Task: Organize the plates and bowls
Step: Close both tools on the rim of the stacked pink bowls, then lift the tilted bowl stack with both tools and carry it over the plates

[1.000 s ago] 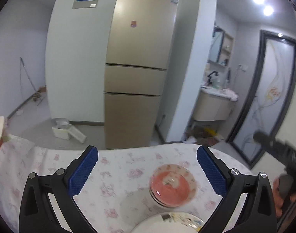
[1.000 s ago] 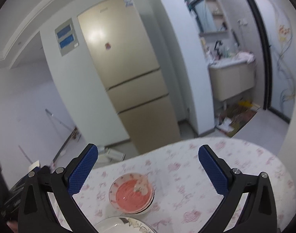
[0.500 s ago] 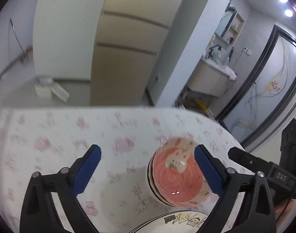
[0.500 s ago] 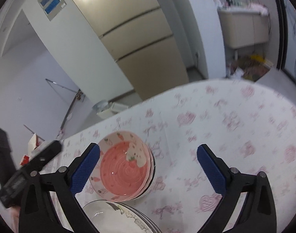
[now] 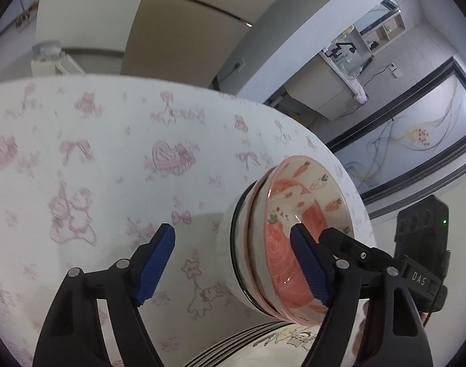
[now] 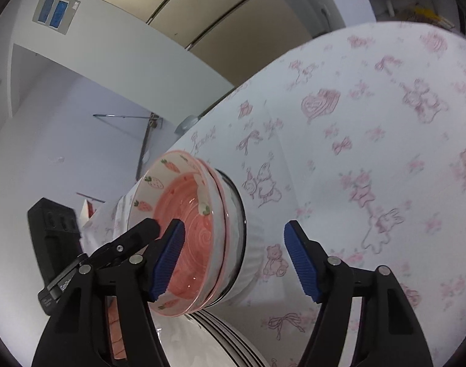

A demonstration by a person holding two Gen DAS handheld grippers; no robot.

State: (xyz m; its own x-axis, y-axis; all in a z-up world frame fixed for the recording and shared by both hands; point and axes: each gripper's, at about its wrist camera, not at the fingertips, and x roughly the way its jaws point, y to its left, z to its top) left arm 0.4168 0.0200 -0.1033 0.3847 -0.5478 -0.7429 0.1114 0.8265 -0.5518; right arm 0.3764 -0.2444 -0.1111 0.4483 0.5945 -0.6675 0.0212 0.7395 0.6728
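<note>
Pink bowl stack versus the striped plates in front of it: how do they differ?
The pink bowl stack is deep, pink inside with carrots and strawberries on the rim; the plates are flat and white with dark rim stripes. The bowls rise tall in full view; the plates lie low, cut off by the picture's edge. Both are stacked on the floral tablecloth.

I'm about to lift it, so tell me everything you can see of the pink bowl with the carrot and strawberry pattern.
The glossy pink ceramic bowl with carrots and strawberries on its cream rim has a pink spiral floor and a rabbit figure inside. It sits upright, nested on top of a stack of other bowls on the floral tablecloth, beside striped white plates. The left claw and right claw, jaws just closing, each straddle one rim; no pad presses yet.
</note>
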